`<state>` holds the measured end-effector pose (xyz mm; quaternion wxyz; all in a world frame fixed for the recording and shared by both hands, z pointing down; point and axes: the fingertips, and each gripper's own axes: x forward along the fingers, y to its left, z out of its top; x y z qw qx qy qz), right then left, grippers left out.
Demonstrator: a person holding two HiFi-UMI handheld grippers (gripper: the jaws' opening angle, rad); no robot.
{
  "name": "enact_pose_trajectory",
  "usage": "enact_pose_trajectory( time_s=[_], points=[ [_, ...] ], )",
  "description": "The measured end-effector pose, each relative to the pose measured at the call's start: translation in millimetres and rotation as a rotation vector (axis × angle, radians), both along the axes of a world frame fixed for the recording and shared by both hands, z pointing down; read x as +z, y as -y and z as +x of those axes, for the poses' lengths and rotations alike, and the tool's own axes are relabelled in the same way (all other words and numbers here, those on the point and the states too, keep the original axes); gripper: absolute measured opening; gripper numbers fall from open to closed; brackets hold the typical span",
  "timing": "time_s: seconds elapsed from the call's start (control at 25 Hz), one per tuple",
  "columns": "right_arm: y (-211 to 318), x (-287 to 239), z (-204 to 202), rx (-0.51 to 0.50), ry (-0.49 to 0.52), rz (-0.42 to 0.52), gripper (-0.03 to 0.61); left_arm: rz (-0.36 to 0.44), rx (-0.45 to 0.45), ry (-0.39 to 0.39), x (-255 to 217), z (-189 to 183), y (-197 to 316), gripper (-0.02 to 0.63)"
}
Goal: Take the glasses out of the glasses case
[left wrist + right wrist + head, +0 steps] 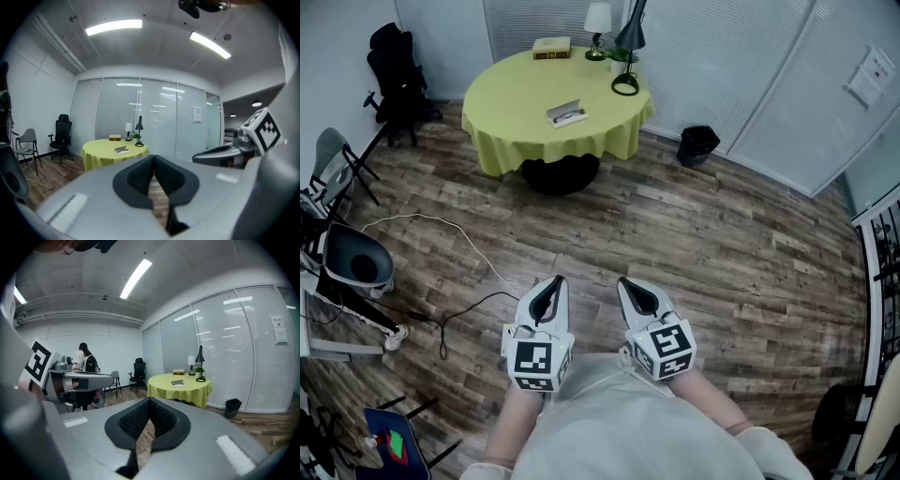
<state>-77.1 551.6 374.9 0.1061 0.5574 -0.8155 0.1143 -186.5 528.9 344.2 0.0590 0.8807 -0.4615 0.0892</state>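
The glasses case lies open on a round table with a yellow cloth, far across the room; whether glasses are inside is too small to tell. It also shows as a small pale shape, the glasses case, in the left gripper view and the glasses case in the right gripper view. My left gripper and right gripper are held close to my body over the wood floor, side by side, both shut with nothing between the jaws.
On the table stand a book, a small white lamp, a black desk lamp and a plant. A black bin sits right of the table. Chairs and a cable are at the left. A person with a backpack is far off.
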Motion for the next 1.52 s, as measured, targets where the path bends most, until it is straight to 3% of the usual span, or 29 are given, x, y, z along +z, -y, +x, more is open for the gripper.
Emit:
enact_pose_trajectory(
  time_s=[0.4, 0.64, 0.92, 1.12, 1.52],
  points=[
    [-0.5, 8.9, 2.1, 0.003, -0.012, -0.017, -0.002, -0.008, 0.009, 0.015, 9.8, 1.4, 4.0, 0.006],
    [0.4, 29.1, 11.9, 0.074, 0.012, -0.094, -0.002, -0.032, 0.010, 0.014, 17.9, -0.6, 6.6, 0.006],
    [17.3, 51.5, 26.0, 0.063, 0.016, -0.142, -0.002, -0.092, -0.017, 0.016, 45.9, 6.2, 25.1, 0.006],
    [62.0, 60.5, 38.3, 0.011, 0.018, -0.158, -0.002, -0.109, -0.041, -0.013, 49.2, 21.8, 59.9, 0.006],
    [201.4, 68.1, 98.4, -0.101, 0.063, -0.217, -0.002, -0.150, -0.148, 0.033, 61.3, 81.8, 173.6, 0.006]
  ],
)
